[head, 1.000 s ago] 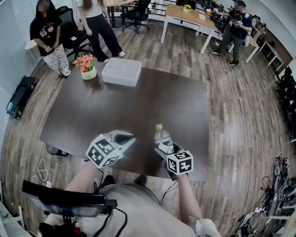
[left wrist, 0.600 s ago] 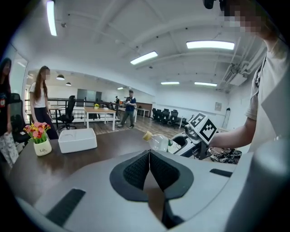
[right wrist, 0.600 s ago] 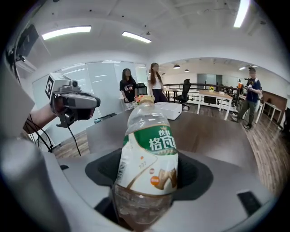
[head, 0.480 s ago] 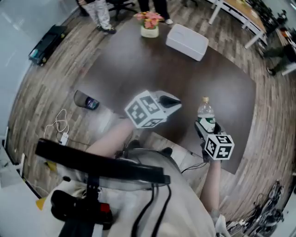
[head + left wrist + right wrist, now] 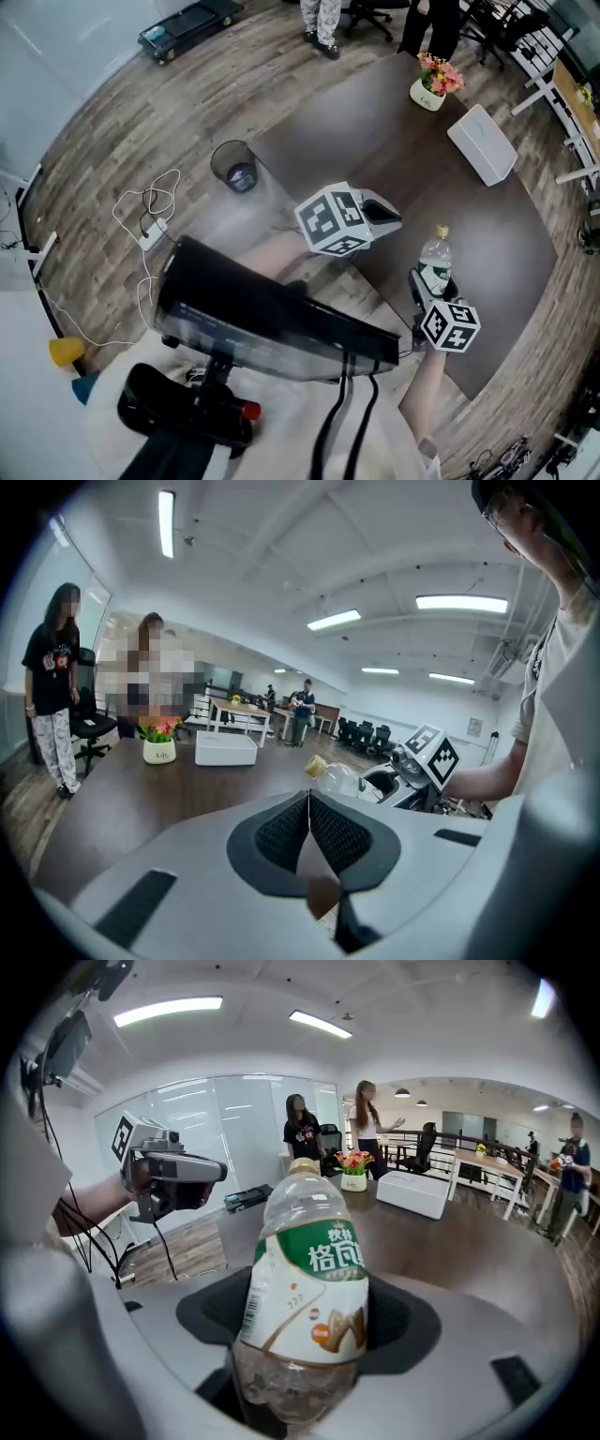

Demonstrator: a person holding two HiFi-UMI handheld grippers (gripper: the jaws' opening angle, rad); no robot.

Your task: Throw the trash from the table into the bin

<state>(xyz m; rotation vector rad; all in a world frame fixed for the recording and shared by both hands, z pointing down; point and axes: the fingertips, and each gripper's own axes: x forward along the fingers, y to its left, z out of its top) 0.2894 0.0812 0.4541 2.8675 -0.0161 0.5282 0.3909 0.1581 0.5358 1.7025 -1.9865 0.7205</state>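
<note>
A clear plastic bottle [image 5: 435, 258] with a green and white label and a tan cap stands upright over the near part of the dark table [image 5: 375, 122]. My right gripper [image 5: 429, 281] is shut on its lower body. In the right gripper view the bottle [image 5: 305, 1297] fills the space between the jaws of the right gripper [image 5: 305, 1344]. My left gripper [image 5: 382, 212] is shut and empty, in the air left of the bottle. Its pads meet in the left gripper view [image 5: 309, 829], where the bottle [image 5: 337, 778] shows beyond. A grey round bin [image 5: 234, 169] stands on the floor left of the table.
A white box [image 5: 483, 145] and a pot of flowers [image 5: 431, 84] sit on the table's far part. Cables and a power strip [image 5: 155, 225] lie on the wood floor near the bin. People's legs [image 5: 323, 14] show beyond the table. A black rig [image 5: 272, 323] hangs at my chest.
My view has swung left, so the bin and the floor beside the table show more fully. Both grippers moved along with it, the bottle still held in the right one.
</note>
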